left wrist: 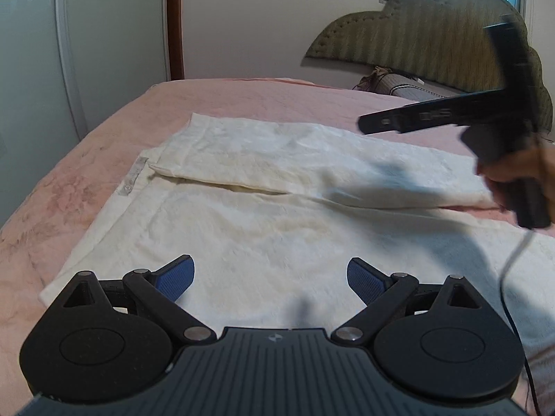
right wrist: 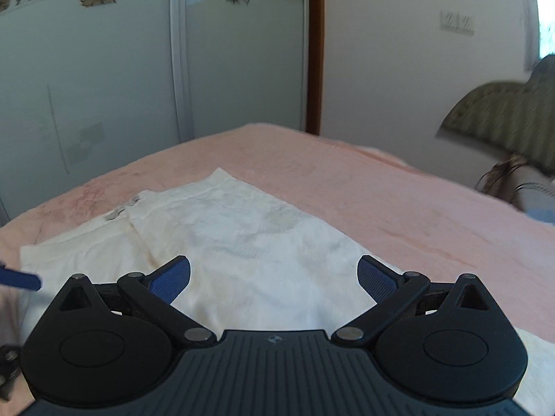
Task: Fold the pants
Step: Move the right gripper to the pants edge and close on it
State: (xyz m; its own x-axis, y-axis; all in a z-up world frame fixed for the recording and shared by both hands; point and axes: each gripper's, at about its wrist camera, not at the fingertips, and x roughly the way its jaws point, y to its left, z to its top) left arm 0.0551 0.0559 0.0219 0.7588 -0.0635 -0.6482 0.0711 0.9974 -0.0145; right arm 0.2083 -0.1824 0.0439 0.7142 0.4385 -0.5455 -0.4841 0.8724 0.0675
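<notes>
Cream white pants [left wrist: 263, 215] lie flat on the pink bed [left wrist: 242, 100], one part folded over along the far side [left wrist: 295, 159]. My left gripper [left wrist: 270, 277] is open and empty, hovering over the near part of the pants. The right gripper shows in the left wrist view as a black tool [left wrist: 485, 118] held in a hand above the pants at the right. In the right wrist view the right gripper [right wrist: 274, 277] is open and empty above the pants [right wrist: 242, 242]. A blue fingertip of the left gripper [right wrist: 20, 279] shows at the left edge.
A padded green headboard [left wrist: 433, 41] and a grey pillow [left wrist: 406, 88] stand at the bed's far right. Wardrobe doors [right wrist: 104, 86] and a brown post [right wrist: 315, 48] stand beyond the bed. A cable [left wrist: 513, 277] hangs from the right gripper.
</notes>
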